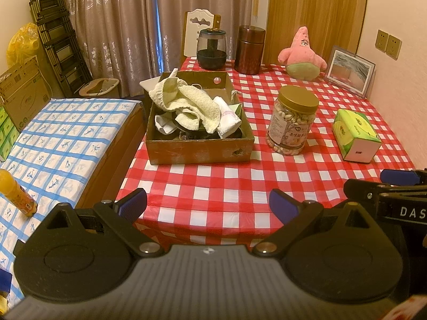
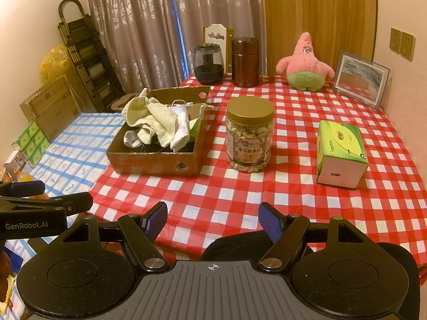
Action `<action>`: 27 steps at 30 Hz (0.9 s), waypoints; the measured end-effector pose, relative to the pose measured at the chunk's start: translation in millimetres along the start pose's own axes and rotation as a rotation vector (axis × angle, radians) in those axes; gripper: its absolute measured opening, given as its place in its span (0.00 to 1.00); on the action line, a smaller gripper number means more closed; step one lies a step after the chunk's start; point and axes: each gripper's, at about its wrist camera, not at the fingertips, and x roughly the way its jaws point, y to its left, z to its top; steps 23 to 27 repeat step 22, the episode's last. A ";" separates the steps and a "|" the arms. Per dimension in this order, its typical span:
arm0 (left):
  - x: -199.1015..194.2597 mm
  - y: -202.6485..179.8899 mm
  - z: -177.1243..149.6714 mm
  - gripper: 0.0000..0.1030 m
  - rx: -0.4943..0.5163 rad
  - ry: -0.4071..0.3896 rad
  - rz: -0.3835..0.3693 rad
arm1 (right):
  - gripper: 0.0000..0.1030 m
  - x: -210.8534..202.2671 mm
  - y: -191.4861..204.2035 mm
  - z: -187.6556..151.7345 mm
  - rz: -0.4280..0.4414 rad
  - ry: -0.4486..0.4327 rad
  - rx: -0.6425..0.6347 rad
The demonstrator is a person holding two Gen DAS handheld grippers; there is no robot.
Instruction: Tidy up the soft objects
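— Left wrist view: how is the left gripper (image 1: 208,205) held?
— It is held wide open and empty above the near edge of the table (image 1: 267,176).
— And the right gripper (image 2: 213,221)?
— Likewise spread, nothing gripped. Beyond, a towel (image 2: 152,120) is heaped in the cardboard box (image 2: 154,162); a pink plush toy (image 2: 305,64) is seated at the far edge.

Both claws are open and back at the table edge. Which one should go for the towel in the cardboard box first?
Left, probably. The left claw looks almost straight at the cardboard box and the towel. From the right claw the box lies off to the left, with the nut jar ahead.
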 end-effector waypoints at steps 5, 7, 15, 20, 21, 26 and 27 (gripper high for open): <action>0.1 0.4 -0.4 0.95 0.000 0.001 0.000 | 0.73 0.1 0.0 0.1 0.000 -0.001 0.000; -0.1 0.5 -0.7 0.95 -0.001 0.001 -0.001 | 0.73 0.0 -0.1 0.0 0.000 0.000 0.000; 0.2 0.4 0.8 0.95 -0.002 0.001 -0.002 | 0.73 -0.1 -0.2 0.2 -0.001 -0.001 0.000; 0.0 -2.6 1.9 0.95 -0.007 -0.011 -0.005 | 0.73 0.1 -0.5 0.2 0.001 -0.001 0.000; 0.3 -3.2 2.4 0.95 -0.009 -0.011 -0.004 | 0.73 0.1 -0.6 0.1 0.001 -0.001 0.000; -0.5 -2.3 1.6 0.95 -0.011 -0.010 -0.007 | 0.73 0.2 -0.5 0.2 0.000 0.000 0.000; -0.5 -2.3 1.6 0.95 -0.011 -0.010 -0.007 | 0.73 0.2 -0.5 0.2 0.000 0.000 0.000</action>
